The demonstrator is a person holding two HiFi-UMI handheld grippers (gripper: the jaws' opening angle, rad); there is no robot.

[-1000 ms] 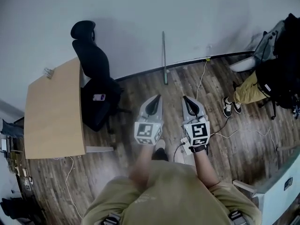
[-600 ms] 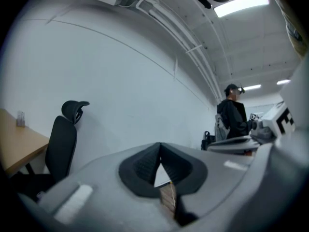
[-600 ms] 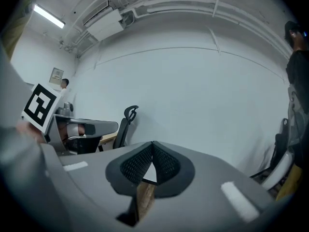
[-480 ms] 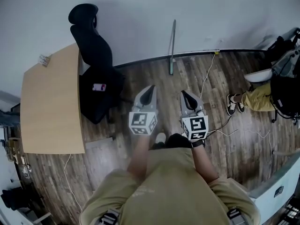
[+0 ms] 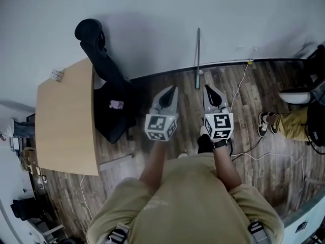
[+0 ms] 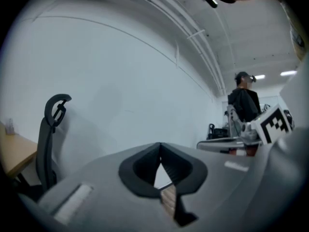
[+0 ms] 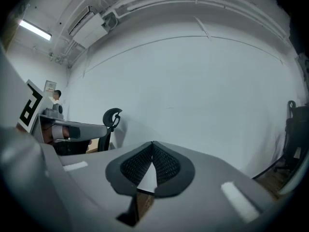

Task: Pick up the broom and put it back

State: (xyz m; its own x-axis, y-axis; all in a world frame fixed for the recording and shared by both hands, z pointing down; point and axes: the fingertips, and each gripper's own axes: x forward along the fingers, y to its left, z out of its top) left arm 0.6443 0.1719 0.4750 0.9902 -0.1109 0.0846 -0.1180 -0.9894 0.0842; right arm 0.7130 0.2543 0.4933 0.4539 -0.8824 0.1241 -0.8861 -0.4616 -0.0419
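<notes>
Pale wall over dark wood-plank floor, black skirting along the join. Far left: tan desk, small clip-like item at its far corner, too small to identify. Beside the desk: black office chair with headrest, back towards the wall; phone lying flat on the seat. Centre left: left gripper, held out level over the floor, marker cube at its rear; jaws narrowed until the tips meet, nothing between them. Just right of that, further off: broom, seen as a slim grey-green pole, standing near upright against the wall, foot on the floor at the skirting, apart from both tools and untouched. Centre right: right gripper, parallel to the left one, marker cube behind; jaws pressed together, empty. Right of it: white cable trailing from the skirting across the planks. Far right: seated person, partly cropped, tan trouser leg and dark shoe on the floor. Foreground, bottom centre: operator's own olive shirt and forearms.
</notes>
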